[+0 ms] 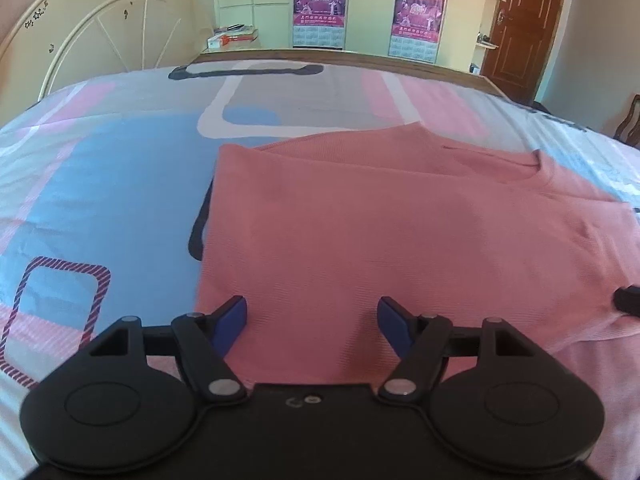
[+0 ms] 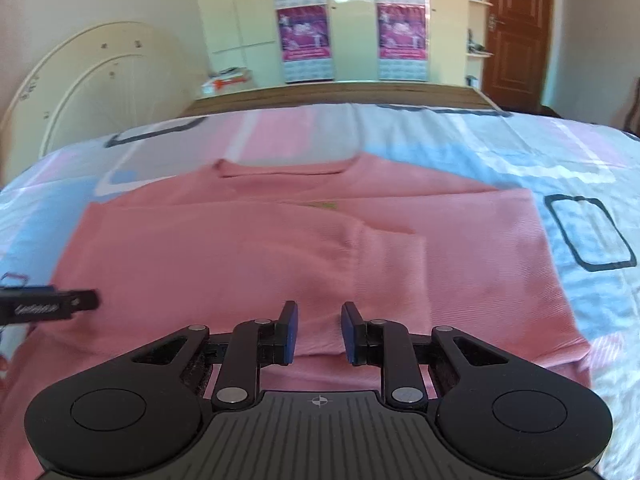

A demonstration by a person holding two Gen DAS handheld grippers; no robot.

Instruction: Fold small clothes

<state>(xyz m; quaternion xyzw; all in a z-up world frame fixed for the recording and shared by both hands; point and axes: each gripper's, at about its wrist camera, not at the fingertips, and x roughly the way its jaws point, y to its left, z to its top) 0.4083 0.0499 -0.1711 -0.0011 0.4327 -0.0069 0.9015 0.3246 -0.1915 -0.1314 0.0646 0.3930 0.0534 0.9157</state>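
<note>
A pink shirt lies flat on the bed, sides folded inward, collar at the far end; it also shows in the right wrist view. My left gripper is open wide and empty, low over the shirt's near left hem. My right gripper is open with a narrower gap, just above the shirt's near hem at the middle, holding nothing. The left gripper's tip shows at the left edge of the right wrist view, and the right gripper's tip at the right edge of the left wrist view.
The bedsheet has blue, pink and white blocks. A cream headboard stands at the far left, a wooden bed rail beyond the shirt. Wardrobes with posters and a brown door line the far wall.
</note>
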